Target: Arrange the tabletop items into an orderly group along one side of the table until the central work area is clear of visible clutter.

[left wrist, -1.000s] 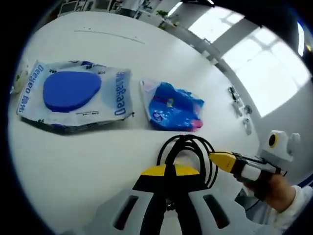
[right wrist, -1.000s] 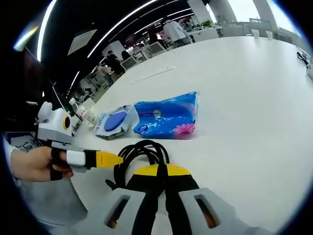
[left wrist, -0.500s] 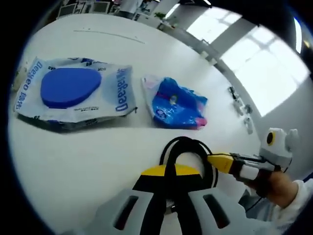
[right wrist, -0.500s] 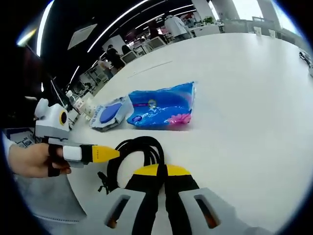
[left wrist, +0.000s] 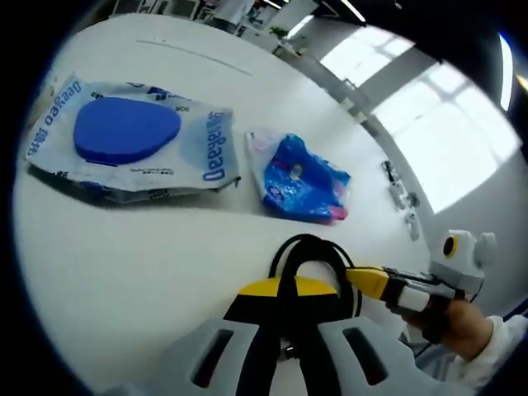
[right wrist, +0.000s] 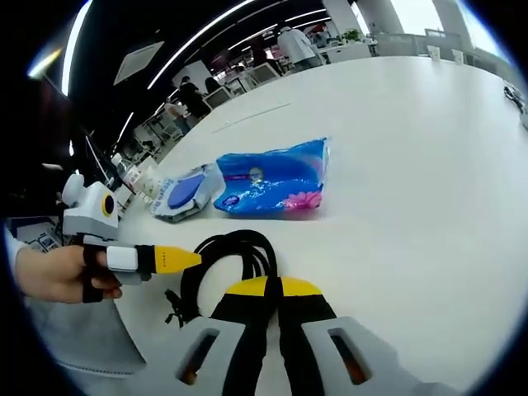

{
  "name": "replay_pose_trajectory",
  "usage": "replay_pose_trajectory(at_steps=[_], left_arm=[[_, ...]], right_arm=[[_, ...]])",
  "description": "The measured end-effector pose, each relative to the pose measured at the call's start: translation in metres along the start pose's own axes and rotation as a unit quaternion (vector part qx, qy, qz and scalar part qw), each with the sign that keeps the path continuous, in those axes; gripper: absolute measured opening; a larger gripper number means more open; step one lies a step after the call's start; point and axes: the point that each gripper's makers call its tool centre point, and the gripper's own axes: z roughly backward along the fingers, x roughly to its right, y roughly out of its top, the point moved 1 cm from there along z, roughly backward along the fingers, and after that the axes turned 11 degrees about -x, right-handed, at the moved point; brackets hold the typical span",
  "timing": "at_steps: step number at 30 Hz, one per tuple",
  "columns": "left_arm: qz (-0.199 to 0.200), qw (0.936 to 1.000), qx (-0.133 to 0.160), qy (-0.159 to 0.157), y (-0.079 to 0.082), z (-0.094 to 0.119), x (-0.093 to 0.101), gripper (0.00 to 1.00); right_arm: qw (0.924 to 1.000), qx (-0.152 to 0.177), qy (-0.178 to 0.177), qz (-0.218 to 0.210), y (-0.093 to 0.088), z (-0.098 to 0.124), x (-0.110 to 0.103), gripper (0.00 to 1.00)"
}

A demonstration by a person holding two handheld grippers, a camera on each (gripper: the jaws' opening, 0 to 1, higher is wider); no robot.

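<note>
A coiled black cable (left wrist: 309, 246) lies on the white table (left wrist: 124, 247) just ahead of my left gripper (left wrist: 293, 287), whose yellow-tipped jaws are shut on it. My right gripper (right wrist: 264, 287) is shut on the same cable (right wrist: 231, 247). Each gripper reaches into the other's view: the right gripper (left wrist: 356, 276) touches the coil's right side, and the left gripper (right wrist: 186, 258) touches its left side. Beyond the cable lie a wet-wipes pack (left wrist: 124, 136) with a blue oval lid and a blue tissue pack (left wrist: 301, 177), side by side; the wipes pack (right wrist: 186, 191) and tissue pack (right wrist: 272, 188) are not touched.
The table (right wrist: 412, 165) stretches wide and bare to the right of the packs. Small objects (left wrist: 400, 198) sit near its far edge. A hand (right wrist: 49, 276) holds the left gripper. Desks and people (right wrist: 289, 45) stand beyond the table.
Both views have shifted slightly with the hands. The cable coil sits a little closer to the grippers than a second ago. The two packs have not moved.
</note>
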Motion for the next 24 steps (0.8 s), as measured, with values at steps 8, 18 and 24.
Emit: replay_pose_trajectory(at_steps=[8,18,24], left_arm=[[-0.042,0.9988,0.023,-0.003,0.006,0.008,0.016,0.26],[-0.114,0.9919,0.049,0.029,0.017,0.032,0.024,0.6],[-0.128,0.9896,0.052,0.04,0.018,0.04,0.027,0.67]], right_arm=[[0.9979,0.034,0.003,0.055,0.018,0.011,-0.013,0.34],[0.9962,0.051,0.009,0.07,0.022,0.026,-0.024,0.37],[0.9961,0.051,0.012,0.071,0.021,0.03,-0.028,0.37]])
